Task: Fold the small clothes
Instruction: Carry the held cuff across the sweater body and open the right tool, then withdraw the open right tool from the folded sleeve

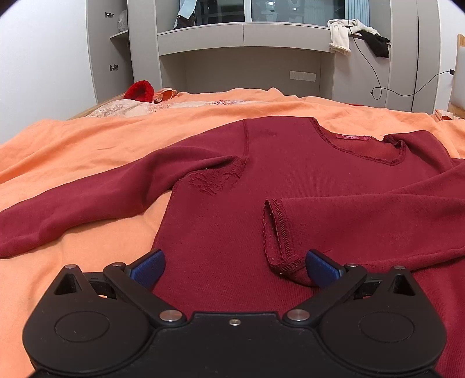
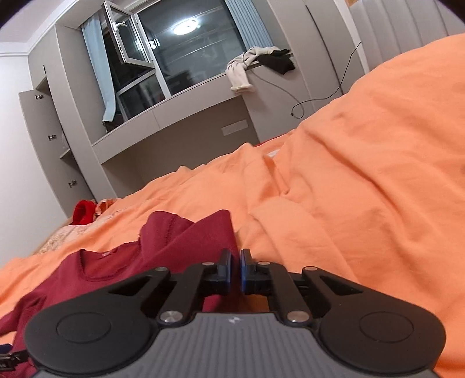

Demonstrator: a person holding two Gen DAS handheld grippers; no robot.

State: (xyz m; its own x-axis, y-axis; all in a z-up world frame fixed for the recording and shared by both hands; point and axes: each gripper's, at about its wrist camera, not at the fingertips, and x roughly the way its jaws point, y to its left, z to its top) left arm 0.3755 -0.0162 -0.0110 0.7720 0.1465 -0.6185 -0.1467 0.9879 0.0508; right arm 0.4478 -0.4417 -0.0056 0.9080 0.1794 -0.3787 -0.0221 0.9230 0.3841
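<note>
Orange bedsheet (image 1: 87, 151) covers the bed and serves as the work surface, with grey built-in cabinetry (image 1: 244, 37) and a dark window (image 2: 186, 52) behind it. A dark red long-sleeved top (image 1: 232, 186) lies spread front-up on the sheet, neckline and pink label (image 1: 352, 136) toward the far edge. One sleeve extends across the sheet at the left of the left wrist view; the other is folded over the body, its stitched cuff (image 1: 279, 232) lying just beside the inner face of one blue pad.

Left gripper (image 1: 234, 263): jaws spread wide over the lower body of the top, nothing pinched between them.

Right gripper (image 2: 235, 269): jaws drawn together with only a thin slit between the blue pads. The shoulder edge of the top rises as a raised fold directly ahead of the fingers; whether cloth is caught between the pads cannot be made out.

Surroundings: a bright red item (image 1: 140, 90) and patterned bedding (image 1: 122, 109) at the far left corner; pale and black garments (image 1: 343, 35) draped on the ledge, a black cable (image 1: 375, 87) hanging below them.

Only the left wrist view shows the whole top. Only the right wrist view shows the open window sash, the reflected ceiling lamp (image 2: 186, 26) and the rumpled ridge of sheet at right. The top's hem is cut off beneath both gripper bodies.
</note>
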